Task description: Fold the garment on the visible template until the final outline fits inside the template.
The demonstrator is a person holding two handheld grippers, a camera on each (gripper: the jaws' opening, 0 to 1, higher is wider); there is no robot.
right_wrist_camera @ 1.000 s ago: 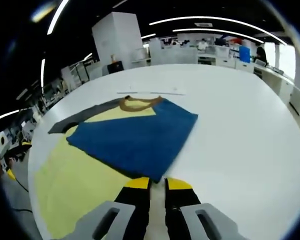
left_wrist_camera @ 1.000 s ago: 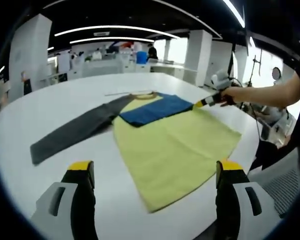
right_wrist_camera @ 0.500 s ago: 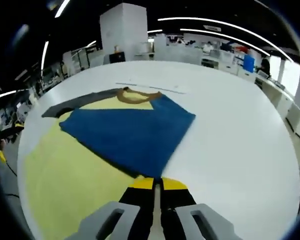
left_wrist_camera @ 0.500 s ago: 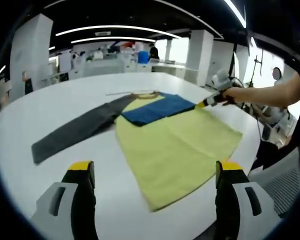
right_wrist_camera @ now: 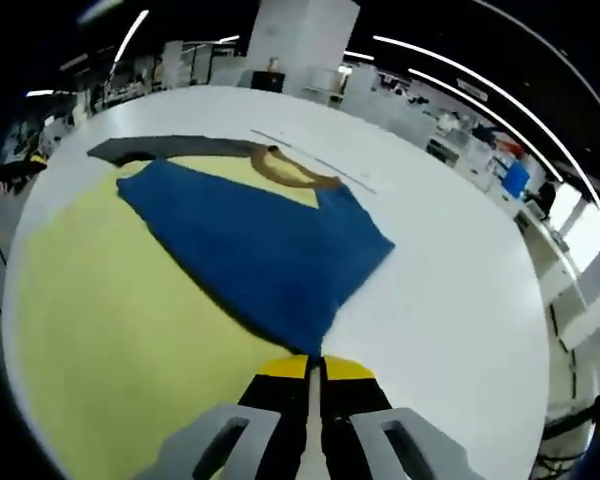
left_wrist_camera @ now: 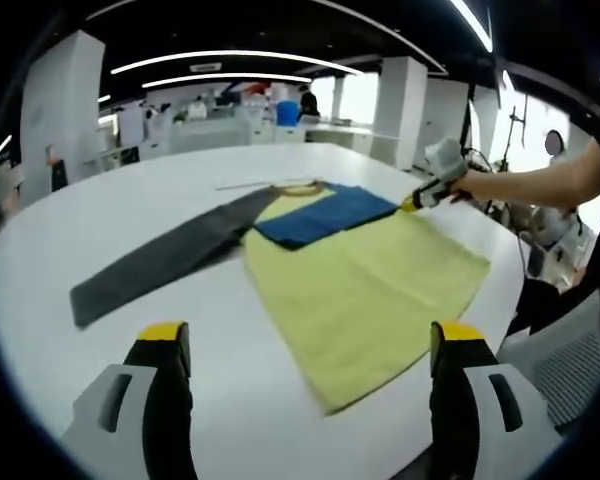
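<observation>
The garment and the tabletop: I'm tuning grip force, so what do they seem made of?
Garment: soft knit cloth, matte, probably cotton; it lies limp, the blue sleeve folded over. Tabletop: smooth, hard white surface, slightly glossy, maybe laminate.

The right claw [right_wrist_camera: 313, 366], still pinching the blue sleeve [right_wrist_camera: 260, 250], has drawn it farther across the yellow body [right_wrist_camera: 110, 300].

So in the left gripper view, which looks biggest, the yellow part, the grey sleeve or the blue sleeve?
1. Yellow part, easily biggest.
2. Grey sleeve.
3. Blue sleeve, though it lies farther from the camera, so that gap is unsure.
</observation>
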